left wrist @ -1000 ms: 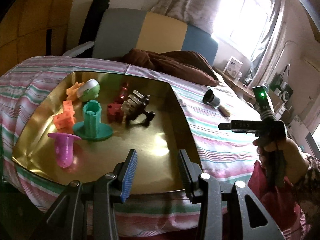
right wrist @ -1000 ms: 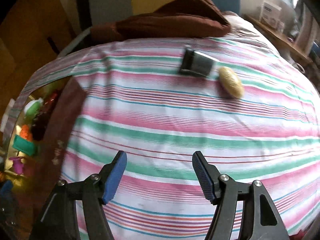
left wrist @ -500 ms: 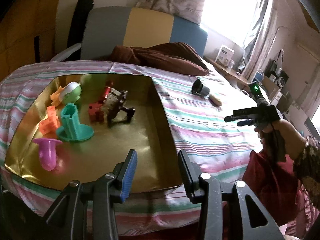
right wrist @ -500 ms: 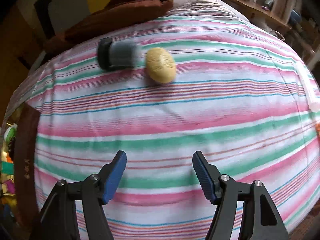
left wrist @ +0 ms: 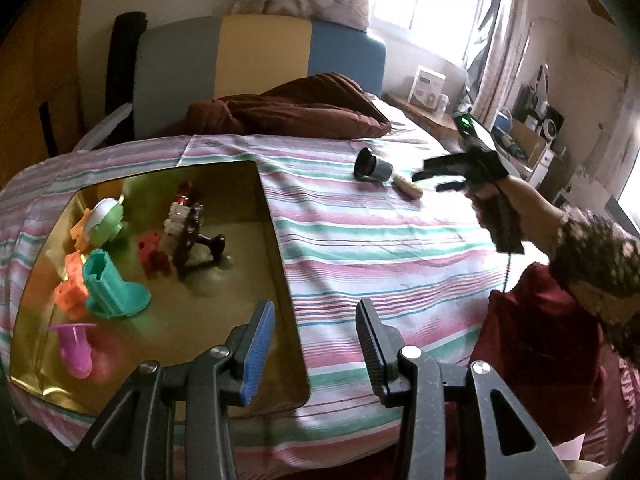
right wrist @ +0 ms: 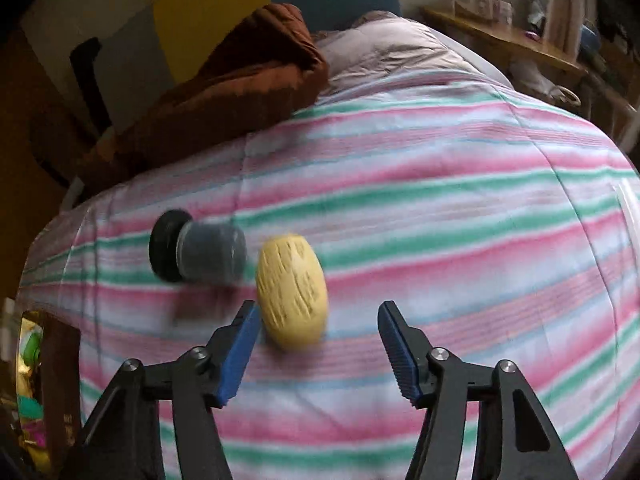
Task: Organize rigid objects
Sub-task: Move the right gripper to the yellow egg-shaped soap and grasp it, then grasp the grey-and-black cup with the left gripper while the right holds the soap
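Observation:
A gold tray (left wrist: pixel 224 320) lies on the striped bed cover and holds several plastic toys: a teal tower (left wrist: pixel 108 288), a pink piece (left wrist: pixel 74 344), orange blocks (left wrist: pixel 70 286), a green and white ball (left wrist: pixel 105 222), a red block (left wrist: pixel 150 248) and a dark figure (left wrist: pixel 188 228). My left gripper (left wrist: pixel 316 344) is open and empty above the tray's right edge. A yellow oval object (right wrist: pixel 291 290) and a grey cylinder with a black cap (right wrist: pixel 196 252) lie on the cover. My right gripper (right wrist: pixel 316 344) is open, close to the yellow oval, which is just beyond its left finger. They also show in the left wrist view: oval (left wrist: pixel 408 187), cylinder (left wrist: pixel 372 165), right gripper (left wrist: pixel 438 174).
A brown cushion (left wrist: pixel 288 114) lies at the head of the bed, with a grey, yellow and blue headboard (left wrist: pixel 256 60) behind. A shelf with boxes and clutter (left wrist: pixel 516 132) runs along the right wall under the window.
My right gripper has moved forward across the bed toward the yellow oval and grey cylinder, which now lie just ahead of its fingers. My left gripper has shifted right along the tray.

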Action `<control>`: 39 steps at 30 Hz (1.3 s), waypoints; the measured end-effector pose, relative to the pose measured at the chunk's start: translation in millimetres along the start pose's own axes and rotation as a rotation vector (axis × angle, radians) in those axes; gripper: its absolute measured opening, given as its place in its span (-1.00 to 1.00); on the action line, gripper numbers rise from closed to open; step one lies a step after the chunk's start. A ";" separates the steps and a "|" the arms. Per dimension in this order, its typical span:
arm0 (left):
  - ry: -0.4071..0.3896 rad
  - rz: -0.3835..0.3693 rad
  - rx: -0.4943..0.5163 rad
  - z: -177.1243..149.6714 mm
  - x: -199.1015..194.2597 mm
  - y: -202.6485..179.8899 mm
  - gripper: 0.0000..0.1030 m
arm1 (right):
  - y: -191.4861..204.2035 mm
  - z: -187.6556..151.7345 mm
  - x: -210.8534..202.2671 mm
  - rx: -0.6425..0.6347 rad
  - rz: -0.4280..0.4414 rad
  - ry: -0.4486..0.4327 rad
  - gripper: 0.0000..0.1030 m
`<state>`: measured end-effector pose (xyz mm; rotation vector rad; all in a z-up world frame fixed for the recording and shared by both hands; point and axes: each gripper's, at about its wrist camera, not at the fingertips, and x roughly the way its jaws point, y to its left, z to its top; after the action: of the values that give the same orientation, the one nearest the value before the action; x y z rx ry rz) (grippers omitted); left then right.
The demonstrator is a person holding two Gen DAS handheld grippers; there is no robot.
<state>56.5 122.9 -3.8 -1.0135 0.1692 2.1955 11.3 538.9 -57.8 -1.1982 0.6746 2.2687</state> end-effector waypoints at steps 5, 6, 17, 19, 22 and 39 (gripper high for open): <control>0.013 0.012 0.019 3.7 3.1 -5.0 -0.18 | 9.3 8.7 31.9 -0.038 0.034 0.061 -0.15; 0.016 0.015 0.020 5.0 3.4 -5.7 -0.18 | 11.3 8.8 34.1 -0.047 0.026 0.063 -0.15; 0.007 -0.043 0.071 33.9 13.8 -36.4 -0.18 | -12.3 -16.1 10.8 -0.029 0.042 0.115 -0.16; -0.005 -0.057 0.086 47.2 17.3 -47.6 -0.18 | -23.9 -23.7 4.0 0.001 0.053 0.133 -0.16; -0.004 -0.069 0.099 72.1 33.1 -67.3 -0.18 | -34.2 -30.9 -0.7 0.027 0.081 0.133 -0.16; 0.128 0.122 0.111 202.6 235.5 -112.7 -0.18 | -38.9 -35.3 -1.4 -0.008 0.097 0.124 -0.15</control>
<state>-101.1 413.2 -13.7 -1.1068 0.4171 2.2031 57.5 546.3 -81.7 -1.3460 0.7865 2.2914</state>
